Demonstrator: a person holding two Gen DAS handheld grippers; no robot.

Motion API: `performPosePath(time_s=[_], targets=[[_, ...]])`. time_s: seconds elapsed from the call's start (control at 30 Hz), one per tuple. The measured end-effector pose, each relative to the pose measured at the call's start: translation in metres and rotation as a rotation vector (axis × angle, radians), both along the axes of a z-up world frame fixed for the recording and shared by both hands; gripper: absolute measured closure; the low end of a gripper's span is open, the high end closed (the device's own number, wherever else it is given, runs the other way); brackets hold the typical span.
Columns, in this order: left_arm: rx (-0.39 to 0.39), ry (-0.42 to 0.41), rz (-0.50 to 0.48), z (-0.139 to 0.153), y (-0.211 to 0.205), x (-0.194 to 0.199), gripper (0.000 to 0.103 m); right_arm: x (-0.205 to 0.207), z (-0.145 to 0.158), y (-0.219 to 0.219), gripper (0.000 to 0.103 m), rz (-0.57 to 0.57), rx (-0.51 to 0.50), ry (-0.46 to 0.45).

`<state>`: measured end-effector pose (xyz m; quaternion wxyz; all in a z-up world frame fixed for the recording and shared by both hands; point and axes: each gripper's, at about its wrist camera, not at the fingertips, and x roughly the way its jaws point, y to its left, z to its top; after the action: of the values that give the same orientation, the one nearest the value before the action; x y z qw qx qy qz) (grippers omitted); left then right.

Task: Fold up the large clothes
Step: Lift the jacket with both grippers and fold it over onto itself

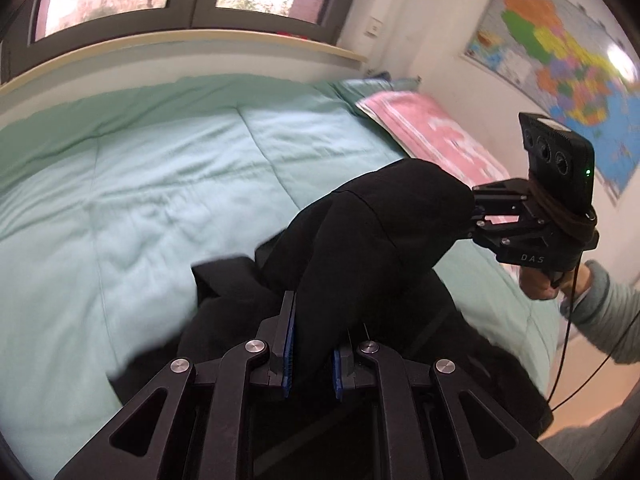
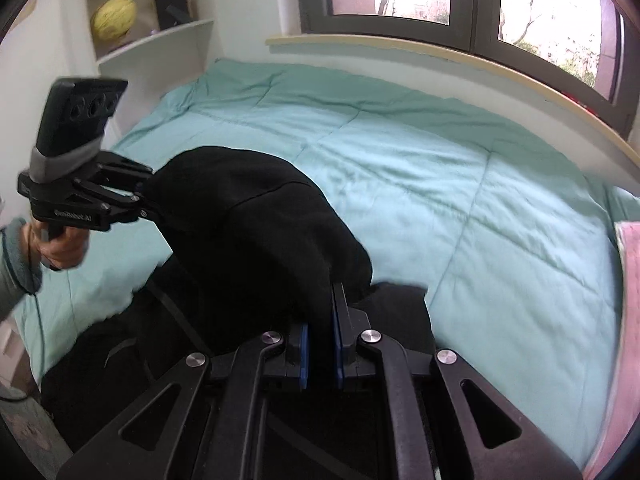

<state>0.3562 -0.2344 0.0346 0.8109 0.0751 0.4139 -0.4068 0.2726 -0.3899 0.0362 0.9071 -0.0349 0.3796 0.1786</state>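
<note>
A large black garment (image 1: 384, 232) hangs between my two grippers above a bed with a mint-green quilt (image 1: 160, 184). My left gripper (image 1: 314, 328) is shut on one edge of the black cloth. My right gripper (image 1: 476, 210) shows at the right in the left wrist view, shut on the other edge. In the right wrist view the right gripper (image 2: 320, 320) pinches the garment (image 2: 256, 224), and the left gripper (image 2: 146, 196) holds its far edge. The lower part of the garment trails onto the quilt (image 2: 440, 168) near the bed's front edge.
A pink blanket (image 1: 432, 128) lies at the bed's right end, also in the right wrist view (image 2: 628, 280). A window sill (image 1: 200, 46) runs behind the bed. A map (image 1: 560, 68) hangs on the wall. Shelves (image 2: 152, 36) stand at the left.
</note>
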Motion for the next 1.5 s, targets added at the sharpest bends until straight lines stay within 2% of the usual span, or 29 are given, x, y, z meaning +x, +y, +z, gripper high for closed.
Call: performPosePath(time_s=[0.07,0.17,0.23,0.33,0.37,0.43,0.57,0.6,0.63,0.67,0.7,0.73,0.8,0.87,0.93,1.0,1.1,1.17,1.27,1.33,1.43,1.5], targets=[[0.041,-0.008,0.006,-0.011,0.002,-0.028,0.085,-0.030,-0.013,0.014,0.091,-0.013,-0.037,0.008],[0.146,-0.005,0.005,-0.045,-0.001,-0.065,0.081,-0.062,-0.051,0.031,0.090,-0.024,-0.072,0.078],[0.188,0.047,0.015,-0.077,0.001,-0.083,0.073,-0.080,-0.082,0.037,0.089,-0.043,-0.080,0.136],[0.256,0.119,0.050,-0.125,0.005,-0.107,0.071,-0.096,-0.112,0.041,0.087,-0.064,-0.083,0.213],[0.284,0.109,0.063,-0.134,0.006,-0.115,0.071,-0.099,-0.120,0.041,0.087,-0.071,-0.083,0.237],[0.294,0.098,0.084,-0.133,0.010,-0.124,0.070,-0.104,-0.125,0.039,0.084,-0.090,-0.089,0.273],[0.224,0.127,0.118,-0.098,0.031,-0.132,0.066,-0.110,-0.107,0.022,0.080,-0.125,-0.070,0.278],[0.181,0.126,0.131,-0.083,0.040,-0.133,0.065,-0.110,-0.096,0.016,0.072,-0.133,-0.048,0.266],[0.137,0.124,0.139,-0.069,0.046,-0.133,0.062,-0.111,-0.085,0.012,0.058,-0.139,-0.023,0.250],[0.085,0.120,0.148,-0.055,0.052,-0.130,0.059,-0.109,-0.071,0.008,0.051,-0.148,0.012,0.224],[0.019,0.112,0.167,-0.040,0.057,-0.124,0.051,-0.104,-0.056,0.005,0.043,-0.158,0.056,0.187],[-0.036,0.110,0.180,-0.029,0.060,-0.117,0.046,-0.096,-0.044,0.003,0.041,-0.162,0.096,0.158],[-0.142,0.153,0.218,-0.021,0.061,-0.095,0.046,-0.072,-0.030,0.005,0.041,-0.189,0.161,0.128],[-0.185,0.227,0.260,-0.032,0.052,-0.071,0.046,-0.041,-0.035,0.010,0.041,-0.211,0.220,0.154],[-0.168,0.299,0.280,-0.061,0.040,-0.053,0.046,-0.012,-0.061,0.019,0.041,-0.235,0.254,0.220],[-0.109,0.374,0.292,-0.096,0.031,-0.048,0.046,0.004,-0.093,0.026,0.041,-0.252,0.234,0.305],[-0.036,0.419,0.321,-0.139,0.026,-0.048,0.046,0.012,-0.145,0.027,0.041,-0.291,0.166,0.416],[-0.010,0.423,0.347,-0.159,0.025,-0.048,0.048,0.010,-0.169,0.027,0.041,-0.317,0.155,0.421],[0.020,0.389,0.348,-0.158,0.020,-0.050,0.048,0.005,-0.168,0.031,0.041,-0.319,0.130,0.398],[0.021,0.365,0.332,-0.144,0.021,-0.053,0.051,0.000,-0.156,0.027,0.041,-0.305,0.159,0.393],[-0.055,0.326,0.288,-0.109,0.031,-0.072,0.052,-0.029,-0.119,0.021,0.041,-0.268,0.233,0.309],[-0.092,0.284,0.245,-0.085,0.036,-0.091,0.052,-0.048,-0.097,0.023,0.041,-0.238,0.240,0.248]])
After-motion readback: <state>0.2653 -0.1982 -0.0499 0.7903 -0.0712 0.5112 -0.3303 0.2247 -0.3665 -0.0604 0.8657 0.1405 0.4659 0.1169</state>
